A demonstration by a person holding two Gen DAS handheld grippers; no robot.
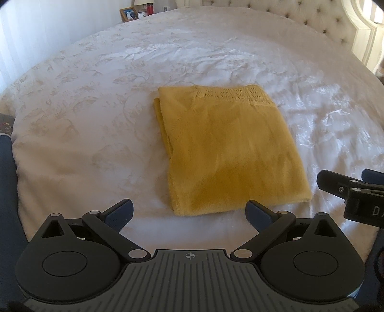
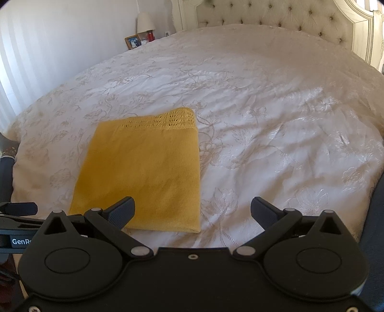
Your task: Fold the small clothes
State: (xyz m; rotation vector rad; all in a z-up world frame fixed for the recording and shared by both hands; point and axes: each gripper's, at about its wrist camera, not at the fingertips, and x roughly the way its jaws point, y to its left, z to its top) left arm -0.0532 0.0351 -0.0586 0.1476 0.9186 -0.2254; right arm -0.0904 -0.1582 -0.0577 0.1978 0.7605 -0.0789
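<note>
A yellow knitted garment [image 1: 228, 148] lies folded into a flat rectangle on the white bedspread [image 1: 96, 108], its lacy openwork band along the far edge. In the right wrist view the same garment [image 2: 144, 172] sits left of centre. My left gripper [image 1: 190, 212] hovers open just short of the garment's near edge, with nothing between its fingers. My right gripper [image 2: 192, 211] is open too, over the garment's near right corner, its left fingertip [image 2: 122, 212] above the cloth. The right gripper's tip [image 1: 336, 184] shows at the right edge of the left wrist view.
The bed has a tufted cream headboard [image 2: 276, 12] at the far end. A bedside table at the far left carries a lamp [image 2: 145, 22], a framed photo [image 2: 132, 41] and a red jar [image 2: 150, 36]. The bed's near edge runs just under the grippers.
</note>
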